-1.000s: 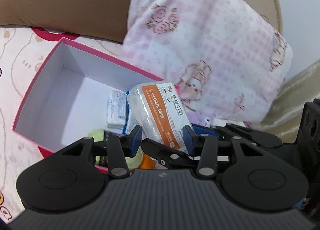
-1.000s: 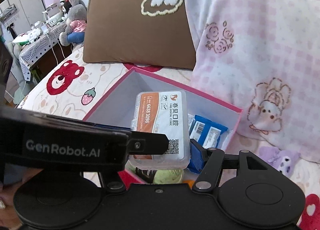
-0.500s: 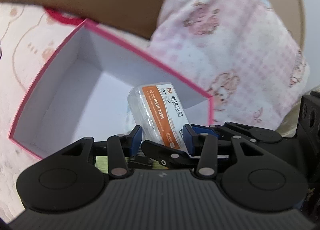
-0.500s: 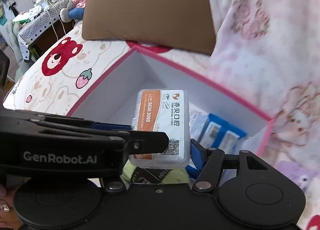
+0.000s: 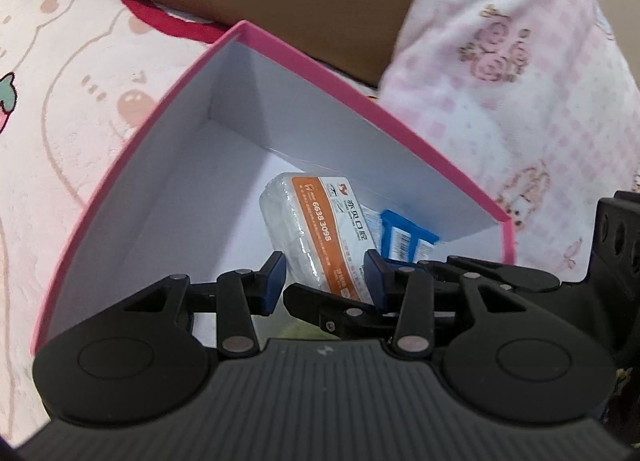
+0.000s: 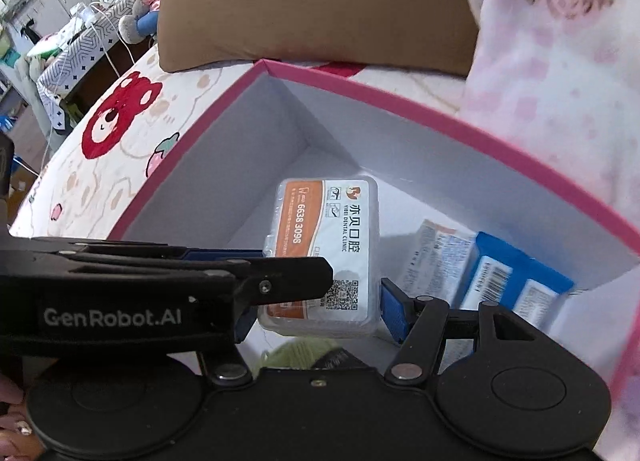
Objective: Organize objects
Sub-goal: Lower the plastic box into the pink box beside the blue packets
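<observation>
Dental case, clamped by both grippers, hangs over pink box beside blue packets.

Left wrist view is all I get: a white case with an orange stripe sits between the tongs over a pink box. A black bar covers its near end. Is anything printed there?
Observer: Yes. The right wrist view shows a QR code on the near end of the dental case, below the clinic's name.
Operator: What lies next to that blue box inside the pink box? The case blocks it for me.
Observer: A pale printed packet lies on the floor of the pink box, just left of the blue box.
</observation>
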The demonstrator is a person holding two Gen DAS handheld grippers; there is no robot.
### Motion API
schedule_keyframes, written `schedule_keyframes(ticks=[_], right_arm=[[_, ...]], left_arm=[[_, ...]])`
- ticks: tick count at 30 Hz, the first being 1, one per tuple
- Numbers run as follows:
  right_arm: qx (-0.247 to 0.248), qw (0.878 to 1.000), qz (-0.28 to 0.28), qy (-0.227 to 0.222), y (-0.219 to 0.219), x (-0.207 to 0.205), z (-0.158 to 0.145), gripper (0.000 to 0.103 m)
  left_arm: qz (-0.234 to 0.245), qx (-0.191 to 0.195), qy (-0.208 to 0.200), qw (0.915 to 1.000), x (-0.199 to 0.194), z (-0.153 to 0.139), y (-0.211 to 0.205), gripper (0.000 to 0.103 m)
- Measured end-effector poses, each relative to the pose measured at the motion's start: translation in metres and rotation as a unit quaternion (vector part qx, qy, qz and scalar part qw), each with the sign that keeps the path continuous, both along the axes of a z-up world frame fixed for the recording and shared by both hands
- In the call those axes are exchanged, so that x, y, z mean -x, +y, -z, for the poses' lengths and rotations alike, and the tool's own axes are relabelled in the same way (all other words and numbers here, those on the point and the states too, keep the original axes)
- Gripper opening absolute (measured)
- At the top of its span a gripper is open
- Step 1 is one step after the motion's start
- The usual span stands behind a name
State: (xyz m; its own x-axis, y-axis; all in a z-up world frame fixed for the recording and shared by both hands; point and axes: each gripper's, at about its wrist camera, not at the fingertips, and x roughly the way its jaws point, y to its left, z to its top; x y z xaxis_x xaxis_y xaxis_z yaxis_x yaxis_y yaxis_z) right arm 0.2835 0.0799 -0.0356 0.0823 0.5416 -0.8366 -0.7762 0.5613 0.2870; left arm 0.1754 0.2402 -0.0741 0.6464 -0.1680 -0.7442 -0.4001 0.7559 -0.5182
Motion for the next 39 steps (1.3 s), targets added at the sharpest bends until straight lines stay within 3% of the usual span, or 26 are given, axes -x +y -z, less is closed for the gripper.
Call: schedule_keyframes(ticks=[7, 16, 19, 24, 26, 32, 39], right_arm=[[0.011, 0.999, -0.003, 0.033, 0.007, -0.007, 0.021, 0.067], [0.038, 0.998, -0.035, 0.029, 0.017, -0.01, 0.024, 0.068], [0.042, 0.997, -0.059, 0.033, 0.017, -0.009, 0.024, 0.074], [0.048, 0.996, -0.069, 0.026, 0.015, -0.005, 0.021, 0.074], [0.053, 0.996, -0.065, 0.011, 0.015, -0.003, 0.019, 0.068], [0.07, 0.992, -0.089, -0.052, 0.018, 0.01, 0.016, 0.067], [0.073, 0.993, -0.066, -0.059, 0.025, 0.001, 0.017, 0.068]], left_arm=[[-0.006, -0.016, 0.018, 0.9997, -0.005, 0.014, 0.001, 0.036], [-0.001, -0.018, 0.029, 0.9994, -0.009, 0.02, 0.003, 0.032], [0.01, -0.033, 0.032, 0.9989, -0.011, 0.022, 0.0, 0.032], [0.022, -0.055, 0.025, 0.9979, -0.012, 0.021, -0.005, 0.031], [0.025, -0.059, 0.024, 0.9976, -0.013, 0.021, -0.006, 0.031], [0.023, -0.036, 0.027, 0.9987, -0.014, 0.023, -0.002, 0.031], [0.011, -0.006, 0.028, 0.9995, -0.012, 0.024, 0.003, 0.031]])
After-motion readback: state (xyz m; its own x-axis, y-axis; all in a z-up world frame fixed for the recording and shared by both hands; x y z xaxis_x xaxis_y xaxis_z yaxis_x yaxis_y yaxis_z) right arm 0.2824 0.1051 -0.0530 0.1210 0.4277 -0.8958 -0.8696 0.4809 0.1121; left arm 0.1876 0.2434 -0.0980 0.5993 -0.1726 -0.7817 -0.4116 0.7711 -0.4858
